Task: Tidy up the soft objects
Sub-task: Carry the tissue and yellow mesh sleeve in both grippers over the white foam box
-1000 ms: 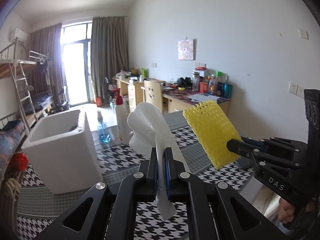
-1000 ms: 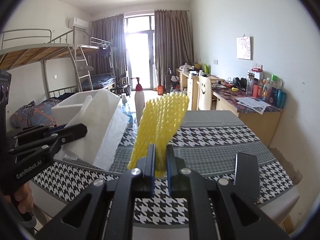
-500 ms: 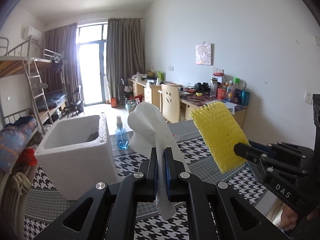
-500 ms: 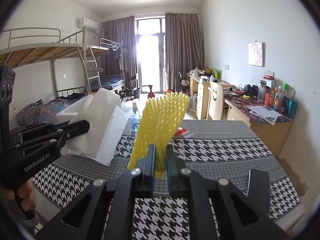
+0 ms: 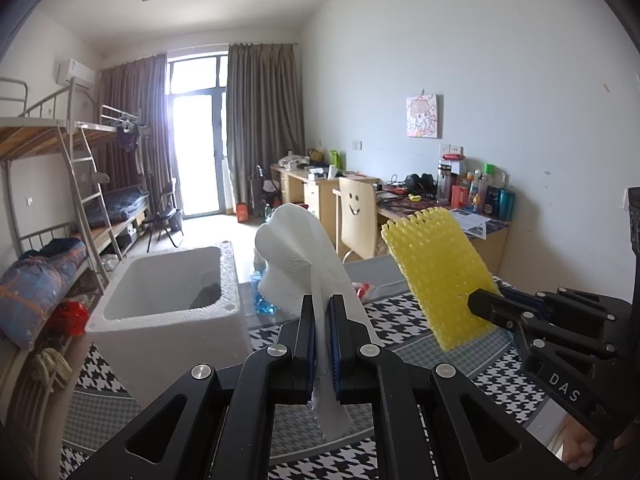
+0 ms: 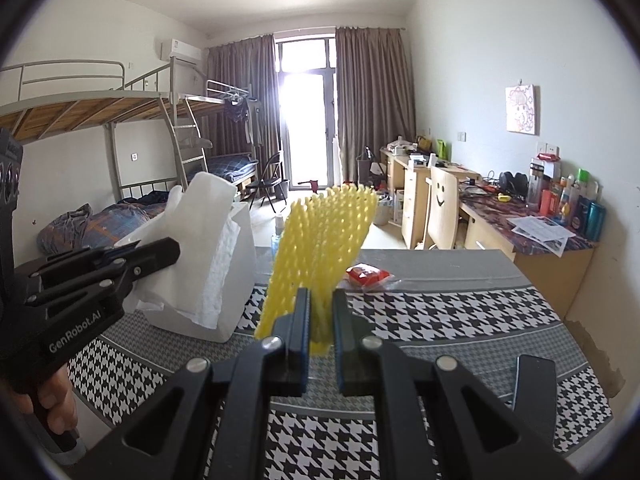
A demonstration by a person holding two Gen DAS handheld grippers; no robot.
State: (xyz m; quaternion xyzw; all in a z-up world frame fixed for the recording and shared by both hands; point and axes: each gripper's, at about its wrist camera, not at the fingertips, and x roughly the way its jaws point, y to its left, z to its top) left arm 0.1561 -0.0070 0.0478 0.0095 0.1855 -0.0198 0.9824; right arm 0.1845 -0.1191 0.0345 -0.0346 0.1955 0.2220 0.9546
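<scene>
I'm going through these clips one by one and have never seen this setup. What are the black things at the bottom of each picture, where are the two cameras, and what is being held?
No robot arm here: a person holds a black two-finger gripper in each hand, and each carries a fisheye camera looking along its fingers.

In the left wrist view, the left gripper is shut on a white folded paper towel. The other tool shows at the right edge.

In the right wrist view, the right gripper is shut on a yellow foam mesh sleeve. The left tool and the hand gripping it show at the left.

Both items are held up above a table with a black-and-white houndstooth cloth. On it stand an open white foam box and a small red packet. A blue-liquid bottle stands beyond the box.
</scene>
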